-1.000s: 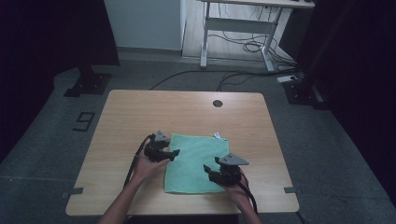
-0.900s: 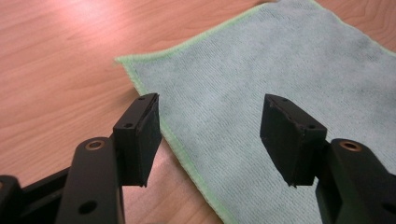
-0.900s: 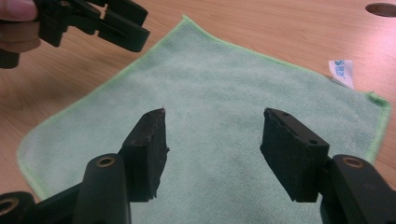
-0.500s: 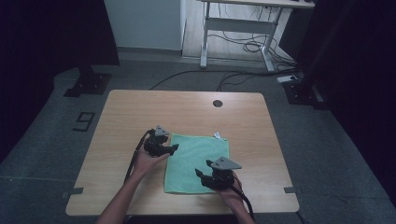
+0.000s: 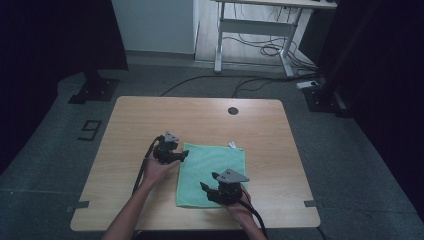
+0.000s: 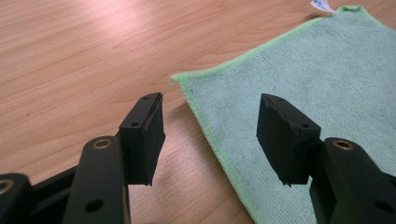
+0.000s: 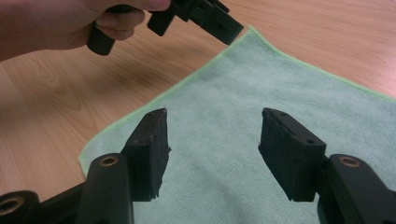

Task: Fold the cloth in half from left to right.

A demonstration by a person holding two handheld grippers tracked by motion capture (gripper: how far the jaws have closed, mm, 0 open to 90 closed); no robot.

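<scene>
The desk (image 6: pixel 84 46) is pale wood-grain laminate, smooth, with a soft sheen at the upper left of the left gripper view. The cloth (image 6: pixel 327 79) is nubby green microfibre, matt, with a stitched brighter green hem. Each claw (image 7: pixel 212 154) looks like matt black plastic, its pads (image 7: pixel 156 149) roughened and scuffed.
</scene>
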